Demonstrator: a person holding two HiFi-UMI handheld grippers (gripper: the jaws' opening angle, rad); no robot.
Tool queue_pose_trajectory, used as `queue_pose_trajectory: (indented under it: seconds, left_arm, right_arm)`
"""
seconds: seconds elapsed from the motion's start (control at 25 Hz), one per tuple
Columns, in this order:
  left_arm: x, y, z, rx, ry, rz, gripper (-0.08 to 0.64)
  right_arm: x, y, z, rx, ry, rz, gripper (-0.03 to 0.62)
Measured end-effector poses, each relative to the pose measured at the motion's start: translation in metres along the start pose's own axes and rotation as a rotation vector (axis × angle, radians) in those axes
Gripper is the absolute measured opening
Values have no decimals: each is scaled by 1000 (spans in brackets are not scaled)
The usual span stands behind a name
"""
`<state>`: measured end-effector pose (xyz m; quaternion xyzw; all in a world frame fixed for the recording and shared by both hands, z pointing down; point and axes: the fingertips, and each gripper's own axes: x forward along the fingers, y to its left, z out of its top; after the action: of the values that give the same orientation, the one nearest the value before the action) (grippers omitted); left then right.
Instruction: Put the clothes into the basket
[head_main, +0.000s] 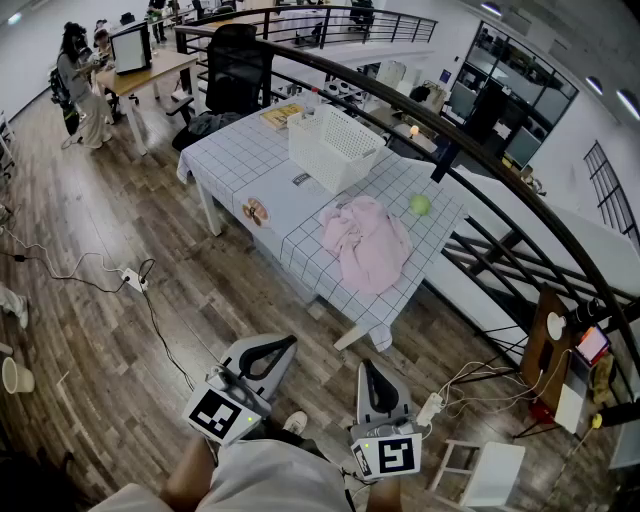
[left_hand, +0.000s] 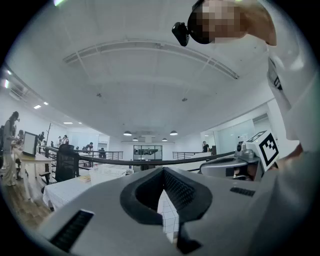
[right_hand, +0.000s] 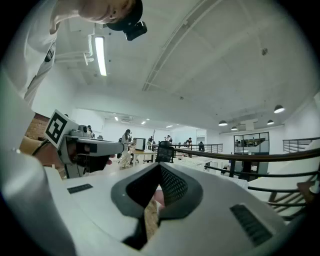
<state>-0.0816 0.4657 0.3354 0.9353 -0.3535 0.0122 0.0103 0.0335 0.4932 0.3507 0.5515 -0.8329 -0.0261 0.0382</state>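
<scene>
My left gripper (head_main: 274, 350) and right gripper (head_main: 371, 374) hang low, both closed and empty. Pink clothes (head_main: 366, 243) lie near the white basket (head_main: 335, 147).

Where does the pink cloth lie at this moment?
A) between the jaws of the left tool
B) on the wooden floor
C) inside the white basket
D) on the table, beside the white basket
D: the crumpled pink cloth lies spread on the white checked tablecloth, outside the white plastic lattice basket.
</scene>
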Motion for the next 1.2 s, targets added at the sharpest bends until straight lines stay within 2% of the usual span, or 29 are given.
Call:
queue_pose_trajectory:
  seconds: [0.36,0.52,1.2]
  left_arm:
    - [7,-16,0,10,5,20,3]
    - [16,-12,-1,7,8,24,3]
    - [73,69,-15,-26,9,-3,2]
  right_arm:
    - [-7,-13,4,36,-46,36,15]
    - [3,-20,0,19,-33,36,15]
    - [94,-44,-15,-14,27,12,15]
